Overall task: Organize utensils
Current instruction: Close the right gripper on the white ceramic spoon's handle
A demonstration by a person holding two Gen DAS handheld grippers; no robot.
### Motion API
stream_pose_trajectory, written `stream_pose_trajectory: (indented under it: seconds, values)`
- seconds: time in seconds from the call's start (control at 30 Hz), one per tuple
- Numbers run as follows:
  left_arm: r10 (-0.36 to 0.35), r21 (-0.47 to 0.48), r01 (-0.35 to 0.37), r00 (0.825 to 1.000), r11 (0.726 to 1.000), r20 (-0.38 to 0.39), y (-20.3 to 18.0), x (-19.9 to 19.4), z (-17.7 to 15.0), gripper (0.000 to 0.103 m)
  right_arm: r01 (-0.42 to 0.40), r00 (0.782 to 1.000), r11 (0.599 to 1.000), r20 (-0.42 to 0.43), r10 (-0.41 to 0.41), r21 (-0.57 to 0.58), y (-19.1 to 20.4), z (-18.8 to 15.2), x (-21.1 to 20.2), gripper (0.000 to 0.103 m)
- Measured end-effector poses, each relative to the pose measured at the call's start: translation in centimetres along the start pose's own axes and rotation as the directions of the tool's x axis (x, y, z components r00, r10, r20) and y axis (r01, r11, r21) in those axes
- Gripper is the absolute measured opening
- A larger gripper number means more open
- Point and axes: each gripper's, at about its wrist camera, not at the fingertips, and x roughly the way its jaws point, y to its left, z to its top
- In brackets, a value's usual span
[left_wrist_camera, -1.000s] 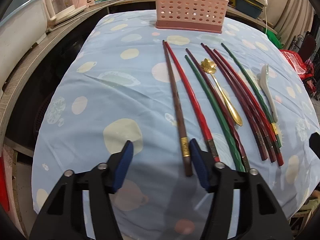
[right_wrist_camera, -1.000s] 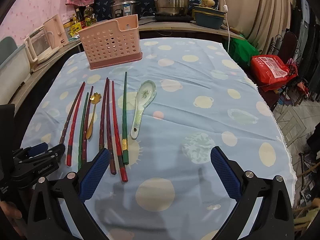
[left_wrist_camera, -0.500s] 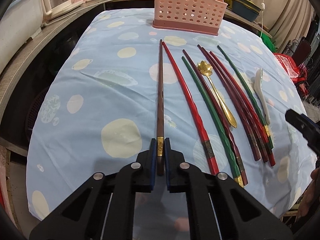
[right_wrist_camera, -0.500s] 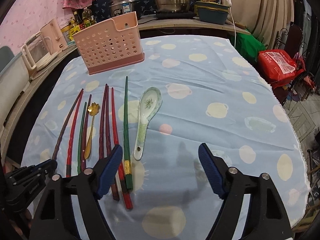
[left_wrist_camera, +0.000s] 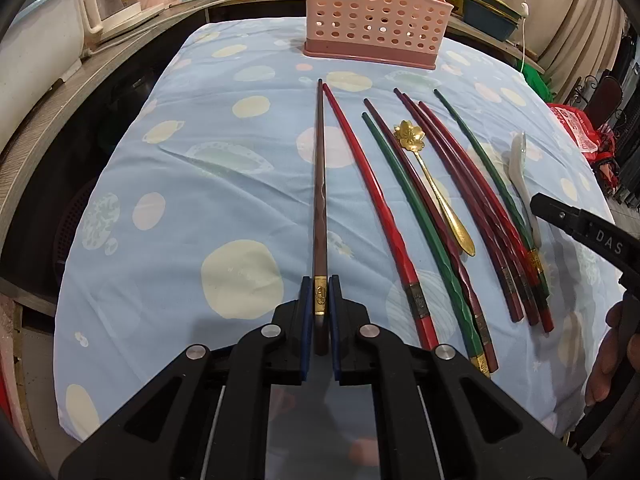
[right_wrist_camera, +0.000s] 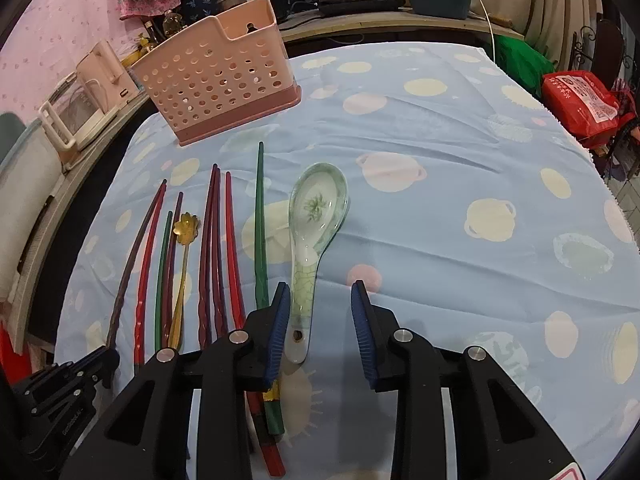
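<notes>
Brown chopstick (left_wrist_camera: 320, 184): the leftmost piece of the row, lying on the cloth and pointing toward the basket. We find the left gripper (left_wrist_camera: 320, 312) clamped on its gold-banded handle end; its far tip looks to rest on the cloth, though we cannot be sure the near end is lifted at all.

Ceramic spoon (right_wrist_camera: 314, 236): the rightmost piece, bowl up, handle toward us. The right gripper (right_wrist_camera: 320, 320) straddles the handle with its jaws part-way apart and just now closing; the left pad sits just beside the handle, the right pad stands off it. We count it as not yet gripped.

Remaining chopsticks, all flat on the cloth between those two: a red chopstick (left_wrist_camera: 372, 208) just beside the brown one, a green chopstick (left_wrist_camera: 416, 224) paired with a maroon one, a maroon and red bundle (left_wrist_camera: 472, 208), and a second green chopstick (right_wrist_camera: 260, 216) just beside the spoon.

Gold spoon (left_wrist_camera: 434, 186): flower-shaped bowl, lying among the chopsticks.

Pink basket (left_wrist_camera: 376, 12): perforated, upright at the far end of the blue spotted tablecloth (left_wrist_camera: 200, 168), well apart from the row. Through the holes we see nothing inside.

Tally, in our judgement: nothing filed so far; one piece held, one about to be, and every utensil has yet to reach the basket.
</notes>
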Motion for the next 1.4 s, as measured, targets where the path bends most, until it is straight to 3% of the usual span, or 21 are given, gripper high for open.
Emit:
stream_pose_trajectory:
  seconds: [0.33, 0.97, 1.4]
  values:
    - [0.001, 0.003, -0.001, 1.000, 1.000, 0.004, -0.1, 0.1, 0.1, 0.007, -0.012, 1.000, 1.000, -0.002, 0.012, 0.003, -0.1, 0.5, 1.2, 0.015]
    - [-0.035, -0.002, 0.035, 0.999, 0.999, 0.007, 0.3, -0.8, -0.6, 0.007, 0.021, 1.000, 0.999, 0.008, -0.021, -0.045, 0.1, -1.2, -1.3, 0.011]
    - [-0.046, -0.008, 0.047, 0.996, 0.999, 0.078, 0.7, -4.3, -1.7, 0.007, 0.013, 0.997, 0.999, 0.072, -0.010, -0.038, 0.1, -2.5, -5.8, 0.011]
